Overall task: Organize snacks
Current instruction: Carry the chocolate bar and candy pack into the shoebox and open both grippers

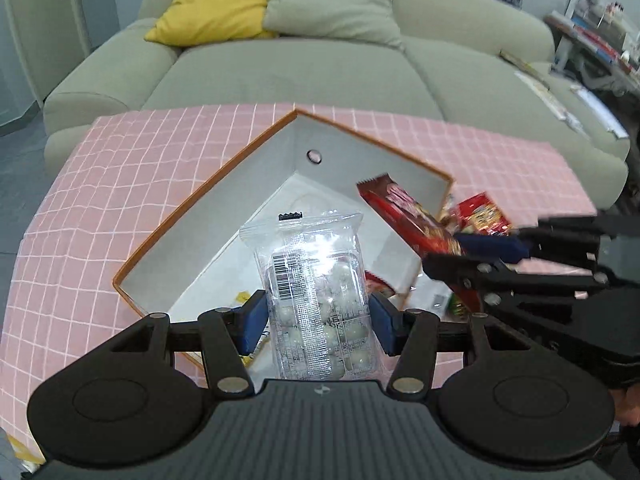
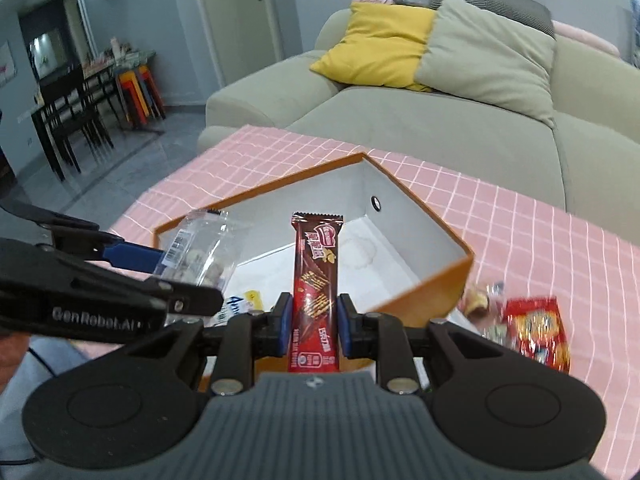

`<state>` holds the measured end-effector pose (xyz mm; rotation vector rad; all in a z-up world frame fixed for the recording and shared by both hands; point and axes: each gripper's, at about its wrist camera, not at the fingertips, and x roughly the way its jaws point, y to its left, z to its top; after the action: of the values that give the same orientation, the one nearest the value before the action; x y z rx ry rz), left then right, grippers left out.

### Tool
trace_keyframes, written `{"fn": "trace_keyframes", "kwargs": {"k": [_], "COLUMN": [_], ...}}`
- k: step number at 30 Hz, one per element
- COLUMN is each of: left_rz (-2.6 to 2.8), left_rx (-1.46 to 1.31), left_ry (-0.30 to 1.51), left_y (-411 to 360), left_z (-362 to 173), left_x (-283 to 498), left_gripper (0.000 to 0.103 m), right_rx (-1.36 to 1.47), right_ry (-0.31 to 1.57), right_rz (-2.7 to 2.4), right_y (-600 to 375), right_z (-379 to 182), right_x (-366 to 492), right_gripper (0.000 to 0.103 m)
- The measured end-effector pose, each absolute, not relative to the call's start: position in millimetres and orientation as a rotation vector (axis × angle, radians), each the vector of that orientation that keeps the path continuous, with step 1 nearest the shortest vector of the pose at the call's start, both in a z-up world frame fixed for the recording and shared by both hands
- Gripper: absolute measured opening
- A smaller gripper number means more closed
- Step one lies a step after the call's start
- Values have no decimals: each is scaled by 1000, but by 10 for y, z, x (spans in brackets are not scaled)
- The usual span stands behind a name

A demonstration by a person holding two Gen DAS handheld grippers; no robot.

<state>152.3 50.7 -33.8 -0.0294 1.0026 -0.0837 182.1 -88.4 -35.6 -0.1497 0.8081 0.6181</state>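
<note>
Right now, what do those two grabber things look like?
Both are black plastic. The left gripper and the right gripper each have two fingers with blue pads, silver rivets, two round black discs and a ribbed grey middle. White lettering runs along the left one's side.

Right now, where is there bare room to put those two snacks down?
Most of the orange box floor is bare towards its far corner; only a few packets lie at the near end. The pink cloth left of the box is also free. It is crowded to the box's right, around the red packet and loose sweets.
</note>
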Motion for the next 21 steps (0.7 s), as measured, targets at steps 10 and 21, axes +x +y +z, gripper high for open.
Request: {"fn": "trace_keyframes", "kwargs": {"k": [10,21], "left_rz": [-99,-40], "left_rx": [-1,92], "left_ry": [1115,1241], "left_y": [717,785], "left_z": [-703,-1121], "left_x": [1887,2063], "left_gripper": [62,63], "right_rx": [-336,-455], "right_ry": [896,1029], "right_rz": [658,671], "right_y": [-466,-88], "right_z": [-720,-1168], "right_x": [2405,2641], "right_gripper": [20,20]}}
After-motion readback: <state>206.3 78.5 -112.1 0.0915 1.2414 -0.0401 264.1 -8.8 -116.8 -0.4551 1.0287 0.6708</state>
